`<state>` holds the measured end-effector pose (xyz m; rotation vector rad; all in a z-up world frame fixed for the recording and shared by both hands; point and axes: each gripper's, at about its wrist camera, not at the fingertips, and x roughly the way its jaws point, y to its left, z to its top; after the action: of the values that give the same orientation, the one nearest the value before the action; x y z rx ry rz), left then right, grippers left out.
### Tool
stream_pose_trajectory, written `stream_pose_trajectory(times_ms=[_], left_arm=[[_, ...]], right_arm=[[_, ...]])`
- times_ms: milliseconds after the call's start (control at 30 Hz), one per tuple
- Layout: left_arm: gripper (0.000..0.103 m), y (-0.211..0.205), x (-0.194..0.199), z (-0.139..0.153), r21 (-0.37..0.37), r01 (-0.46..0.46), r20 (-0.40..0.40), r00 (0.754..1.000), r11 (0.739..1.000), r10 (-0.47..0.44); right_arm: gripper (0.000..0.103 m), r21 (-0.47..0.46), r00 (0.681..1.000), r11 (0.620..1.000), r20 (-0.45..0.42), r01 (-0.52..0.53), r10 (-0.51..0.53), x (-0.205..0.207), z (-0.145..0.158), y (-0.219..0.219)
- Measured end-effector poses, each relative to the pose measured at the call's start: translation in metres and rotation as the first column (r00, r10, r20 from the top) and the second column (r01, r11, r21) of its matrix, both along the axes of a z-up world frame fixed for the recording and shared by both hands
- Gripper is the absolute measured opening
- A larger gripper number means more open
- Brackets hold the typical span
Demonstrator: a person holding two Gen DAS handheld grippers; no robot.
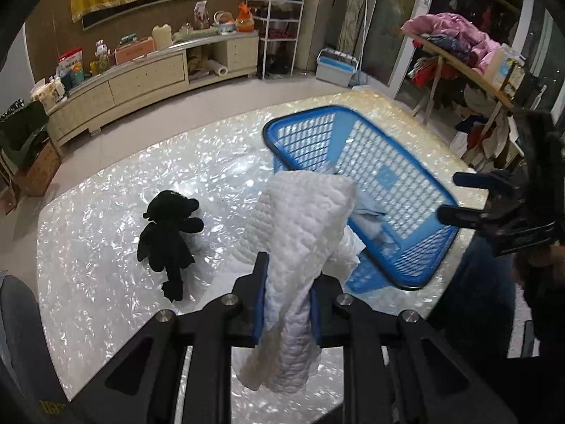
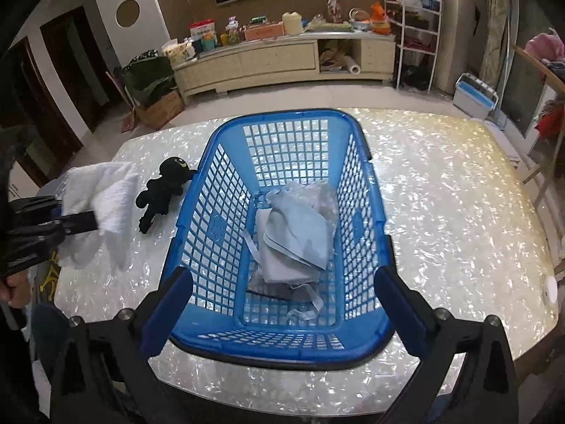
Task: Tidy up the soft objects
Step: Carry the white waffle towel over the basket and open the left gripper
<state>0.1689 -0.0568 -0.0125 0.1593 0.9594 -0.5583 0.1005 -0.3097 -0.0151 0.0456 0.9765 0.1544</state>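
While my left gripper (image 1: 286, 282) clamps the white cloth (image 1: 300, 233) above the table (image 1: 106, 233), my right gripper (image 2: 282, 296) gapes over the blue basket (image 2: 197, 212); no readable writing.

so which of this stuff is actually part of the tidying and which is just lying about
Part of the job:
- white quilted cloth, clamped in the left tongs
- black plush toy on the table
- blue plastic mesh basket
- pale blue fabric bag already inside it
- right tongs, open over the basket

Just lying about:
- cream sideboard with its clutter
- white wire rack
- pink clothes pile
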Motion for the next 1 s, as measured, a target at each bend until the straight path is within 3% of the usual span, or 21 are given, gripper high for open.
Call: stream_pose_trajectory(times_ms=[267, 533, 1000], left_arm=[[0.018, -0.018, -0.023, 0.034, -0.021, 0.028, 0.046, 0.999, 0.999, -0.027], [0.019, -0.055, -0.019, 0.050, -0.004, 0.075, 0.069, 0.995, 0.997, -0.075], [0.019, -0.108, 0.008, 0.029, 0.064, 0.146, 0.033, 0.988, 0.987, -0.148]], right_arm=[[0.103, -0.005, 1.000, 1.000, 0.027, 0.005, -0.005, -0.003, 0.001, 0.001], [0.103, 0.002, 1.000, 1.000, 0.030, -0.001, 0.001, -0.002, 0.001, -0.009], [0.103, -0.003, 0.999, 0.999, 0.021, 0.044, -0.044, 0.015, -0.017, -0.037]])
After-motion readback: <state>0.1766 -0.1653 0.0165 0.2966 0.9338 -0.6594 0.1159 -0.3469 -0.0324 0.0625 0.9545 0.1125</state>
